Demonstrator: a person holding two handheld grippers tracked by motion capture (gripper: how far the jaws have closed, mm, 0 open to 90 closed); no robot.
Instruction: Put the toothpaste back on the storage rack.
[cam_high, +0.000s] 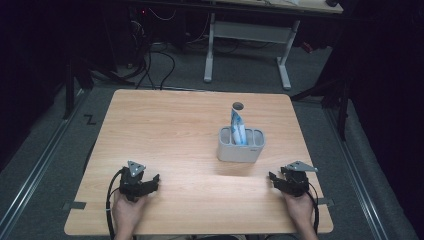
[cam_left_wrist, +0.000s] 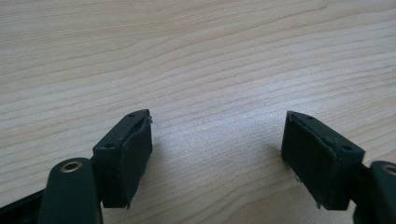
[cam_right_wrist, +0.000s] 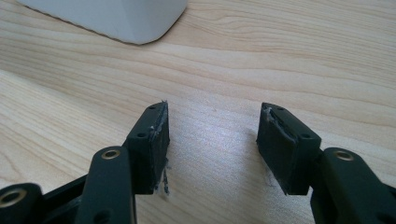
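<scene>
High view: a blue tube (cam_high: 238, 128), maybe toothpaste, stands upright in the grey holder (cam_high: 240, 150) mid-table (cam_high: 165, 130), top tilted slightly left. Left gripper (cam_high: 150, 184) and right gripper (cam_high: 275, 179) rest near the front edge, jaws spread, empty

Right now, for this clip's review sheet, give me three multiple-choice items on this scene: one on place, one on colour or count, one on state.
1. Where does the tube stand?
A. flat on the table
B. in the grey holder
C. in the left gripper

2. What colour is the holder?
A. red
B. black
C. grey

3. How are the two grippers?
A. both open and holding nothing
B. both shut
C. one shut on the tube

Answers: 1 B, the tube rises upright out of the holder on the table. 2 C, its walls are pale grey. 3 A, the left gripper and right gripper each show bare wood between parted jaws.
</scene>
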